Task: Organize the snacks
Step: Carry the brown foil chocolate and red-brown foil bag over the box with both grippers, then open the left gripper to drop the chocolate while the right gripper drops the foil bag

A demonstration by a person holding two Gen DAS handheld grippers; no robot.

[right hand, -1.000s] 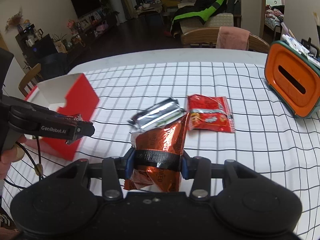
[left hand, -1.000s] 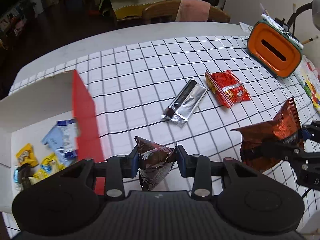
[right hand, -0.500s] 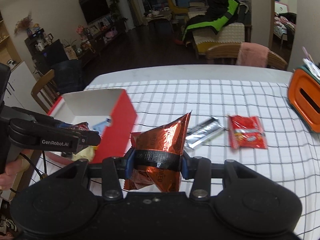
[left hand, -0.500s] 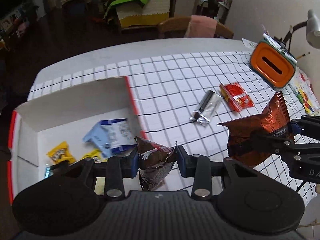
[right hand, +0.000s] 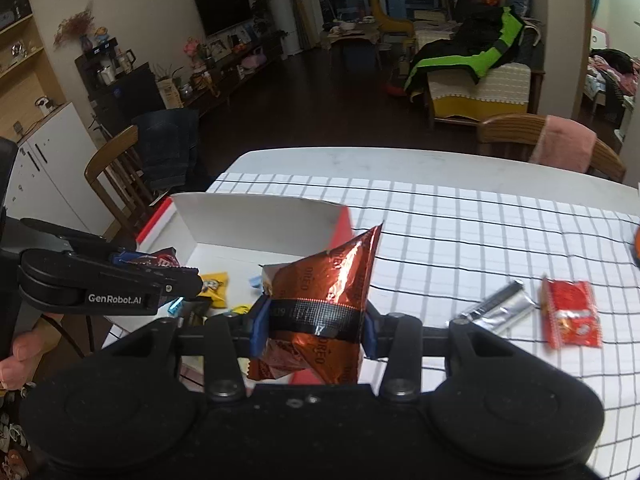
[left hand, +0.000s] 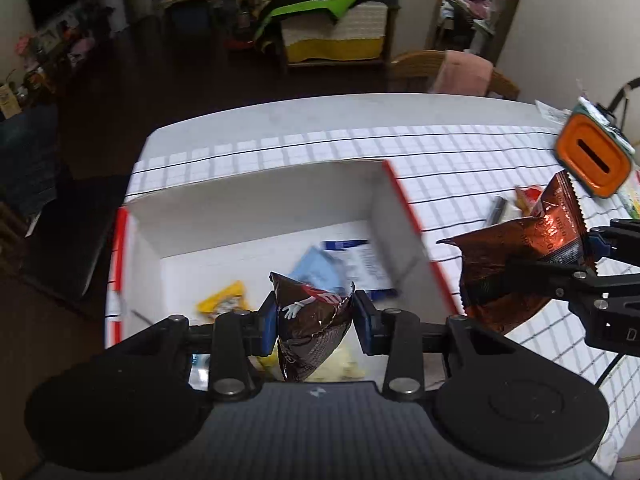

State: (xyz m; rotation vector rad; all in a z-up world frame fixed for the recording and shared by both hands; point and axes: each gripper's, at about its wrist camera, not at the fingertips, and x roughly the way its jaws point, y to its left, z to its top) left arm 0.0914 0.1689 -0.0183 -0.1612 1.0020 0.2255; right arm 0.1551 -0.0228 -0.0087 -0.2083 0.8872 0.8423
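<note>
While both hands carry their loads across, the left gripper [left hand: 315, 322] has its jaws clamped on a dark brown chocolate packet [left hand: 310, 328], and that packet now hangs over the open white box [left hand: 256, 216], where a second ago it was out over the checked table [right hand: 480, 232]. Just to the right, the right gripper [right hand: 312, 328] pinches a copper foil bag [right hand: 328, 300] across its black band, jaws narrowed on it, and it has come from mid-table up to the box's red right wall [left hand: 420, 240]. That's the delivery nearly made: I'd say both snacks are a release away from joining the others.

Down inside, a yellow packet [left hand: 224, 300] and a blue-and-white pack [left hand: 340, 260] already lie on the box floor, with bare white floor left at the far side. The copper bag sits over or just outside that red wall, hard to say which, so it wants a touch more leftward travel before letting go.

Further right on the table, well apart from the box, a silver bar [right hand: 498, 308] and a red packet [right hand: 570, 314] lie side by side with clear grid around them. Beyond those, at the far right edge, stands an orange holder [left hand: 592, 158].
</note>
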